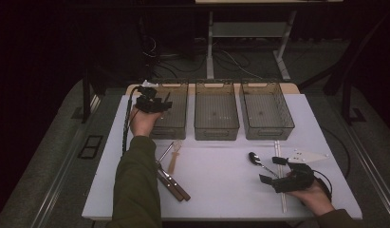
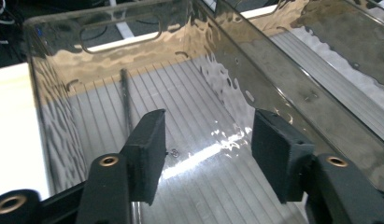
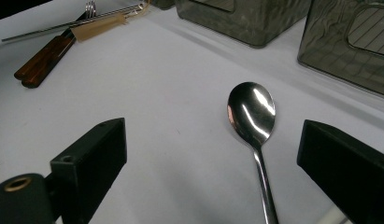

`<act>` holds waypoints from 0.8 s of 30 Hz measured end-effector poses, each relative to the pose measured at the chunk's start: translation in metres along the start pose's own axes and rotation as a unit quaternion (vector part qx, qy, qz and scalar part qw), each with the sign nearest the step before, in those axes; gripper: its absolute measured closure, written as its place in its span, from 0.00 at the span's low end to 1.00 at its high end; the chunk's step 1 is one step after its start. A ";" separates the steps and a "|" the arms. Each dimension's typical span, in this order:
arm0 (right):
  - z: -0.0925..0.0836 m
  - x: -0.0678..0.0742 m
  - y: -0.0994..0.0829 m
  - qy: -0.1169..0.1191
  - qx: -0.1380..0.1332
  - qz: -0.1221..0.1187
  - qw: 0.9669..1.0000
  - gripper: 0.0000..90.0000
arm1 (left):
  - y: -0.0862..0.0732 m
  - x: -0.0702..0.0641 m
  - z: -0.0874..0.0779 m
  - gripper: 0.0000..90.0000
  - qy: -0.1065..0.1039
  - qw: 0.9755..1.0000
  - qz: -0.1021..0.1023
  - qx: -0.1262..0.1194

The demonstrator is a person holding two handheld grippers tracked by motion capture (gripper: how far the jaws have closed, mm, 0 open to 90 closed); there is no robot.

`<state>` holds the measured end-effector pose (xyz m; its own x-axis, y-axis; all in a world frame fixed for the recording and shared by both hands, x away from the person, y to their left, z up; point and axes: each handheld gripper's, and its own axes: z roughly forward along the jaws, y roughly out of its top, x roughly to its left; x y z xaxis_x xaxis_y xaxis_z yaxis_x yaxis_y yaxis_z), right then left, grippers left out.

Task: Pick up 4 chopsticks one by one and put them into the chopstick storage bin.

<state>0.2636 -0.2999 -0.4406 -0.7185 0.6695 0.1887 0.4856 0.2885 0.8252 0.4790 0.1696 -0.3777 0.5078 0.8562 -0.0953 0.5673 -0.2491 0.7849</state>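
Sorting cutlery into bins, looks like, so let's go left to right. Our left gripper (image 1: pixel 152 100) hangs over the left bin (image 1: pixel 181 124), jaws pointing down into it and about half open with nothing between the pads. Down on the bin floor, just beyond the left jaw, lies a thin dark rod (image 2: pixel 125 100), probably a chopstick. We'd guess it's what the gripper came here to drop off, which would explain why the jaws stand apart over a bin.

Below that hand on the table sit the leftovers: two wood-handled pieces (image 1: pixel 172 186), a fork (image 1: pixel 165 153) and a pale wooden spoon (image 1: pixel 173 156), all bunched together, waiting their turn.

The middle bin (image 1: pixel 216 117) and right bin (image 1: pixel 265 114) sit beside the first, presumably one per cutlery type.

Our right gripper (image 1: pixel 276 169) rests low near the table's front edge, jaws wide open and holding nothing. The metal spoon (image 3: pixel 253 116) lies flat straight ahead of it, bowl away, handle running back between the jaws. That lineup seems deliberate: close on the handle and it's ours.
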 end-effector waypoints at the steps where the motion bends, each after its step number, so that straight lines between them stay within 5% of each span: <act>1: 0.000 0.000 0.000 0.000 0.000 0.000 1.000 0.09 | 0.000 0.000 -0.001 0.45 -0.004 1.000 0.001 0.000; 14: 0.000 0.000 0.000 -0.002 0.003 -0.001 1.000 0.09 | 0.004 -0.011 -0.027 0.24 -0.042 0.999 0.027 0.006; 24: 0.000 0.000 0.000 -0.003 0.003 -0.001 1.000 0.09 | -0.008 -0.027 -0.051 0.15 -0.060 0.997 0.043 -0.001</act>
<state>0.2632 -0.2996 -0.4406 -0.7164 0.6730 0.1838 0.4873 0.2941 0.8222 0.4279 0.1718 -0.3501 0.6284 0.7714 -0.1003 0.5173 -0.3181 0.7945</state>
